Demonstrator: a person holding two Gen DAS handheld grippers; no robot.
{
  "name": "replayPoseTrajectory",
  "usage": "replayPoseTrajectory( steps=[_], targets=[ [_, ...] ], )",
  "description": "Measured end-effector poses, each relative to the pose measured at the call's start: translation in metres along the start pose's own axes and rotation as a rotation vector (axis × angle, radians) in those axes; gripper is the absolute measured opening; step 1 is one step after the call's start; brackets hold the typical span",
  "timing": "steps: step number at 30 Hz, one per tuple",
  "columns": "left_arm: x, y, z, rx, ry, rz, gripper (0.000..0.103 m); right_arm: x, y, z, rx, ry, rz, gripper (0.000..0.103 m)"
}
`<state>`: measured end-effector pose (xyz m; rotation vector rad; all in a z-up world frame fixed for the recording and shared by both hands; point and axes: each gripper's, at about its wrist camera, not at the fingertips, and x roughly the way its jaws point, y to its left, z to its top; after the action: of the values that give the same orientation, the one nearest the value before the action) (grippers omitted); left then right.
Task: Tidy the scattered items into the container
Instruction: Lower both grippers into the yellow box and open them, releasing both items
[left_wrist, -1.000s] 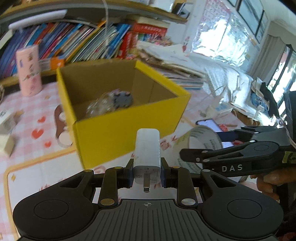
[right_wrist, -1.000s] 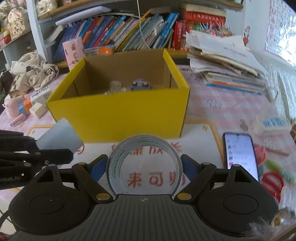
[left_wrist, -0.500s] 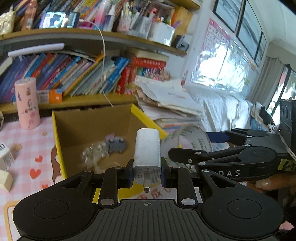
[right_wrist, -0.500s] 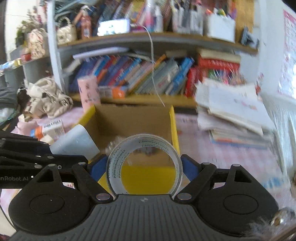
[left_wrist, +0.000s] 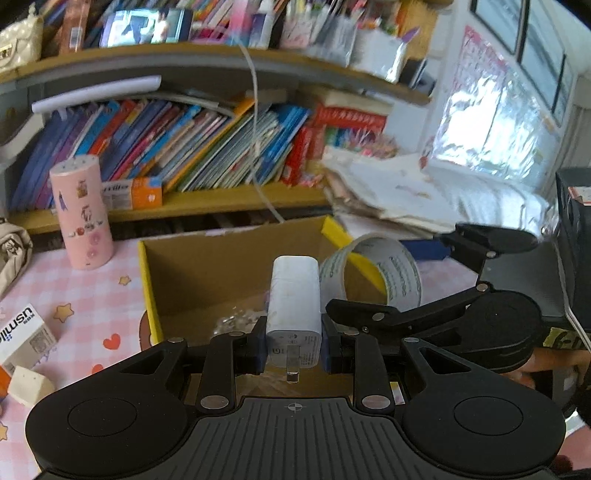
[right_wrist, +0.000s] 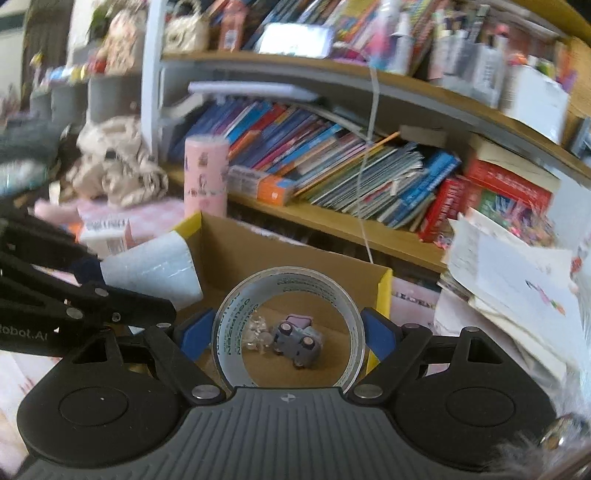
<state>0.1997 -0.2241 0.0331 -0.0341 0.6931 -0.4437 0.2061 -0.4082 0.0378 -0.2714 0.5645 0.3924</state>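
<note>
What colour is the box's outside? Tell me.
Yellow; its rim shows best in the left wrist view.

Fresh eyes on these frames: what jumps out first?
Both grippers are loaded above the open yellow cardboard box: the left gripper clamps a white charger, and the right gripper holds a clear tape roll. Through the roll, a small purple toy car lies on the box floor.

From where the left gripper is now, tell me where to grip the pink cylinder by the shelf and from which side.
Grip the pink cylinder around its middle, coming in level from the front, fingers either side. It stands upright on the checked tablecloth with straight, round walls, and the bookshelf sits close behind it. The left gripper would first have to drop its white charger into the box.
</note>
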Motion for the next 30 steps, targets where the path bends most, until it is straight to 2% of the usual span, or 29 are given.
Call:
replayPoseTrajectory(
  steps=[3, 8, 16, 21, 30],
  targets=[
    [0.015, 0.004, 0.001, 0.019, 0.038, 0.016, 0.025, 0.021, -0.003, 0.002, -0.047, 0.037, 0.023, 0.084],
    [0.04, 0.01, 0.003, 0.052, 0.102, 0.042, 0.025, 0.049, 0.002, 0.004, -0.197, 0.091, 0.071, 0.084],
    [0.076, 0.017, 0.003, 0.117, 0.205, 0.077, 0.025, 0.098, 0.014, 0.003, -0.448, 0.256, 0.164, 0.084],
    [0.088, 0.014, 0.003, 0.172, 0.243, 0.107, 0.023, 0.113, 0.024, 0.001, -0.589, 0.316, 0.223, 0.084],
    [0.095, 0.012, 0.005, 0.202, 0.254, 0.129, 0.023, 0.127, 0.023, 0.004, -0.627, 0.358, 0.241, 0.084]
  ],
)
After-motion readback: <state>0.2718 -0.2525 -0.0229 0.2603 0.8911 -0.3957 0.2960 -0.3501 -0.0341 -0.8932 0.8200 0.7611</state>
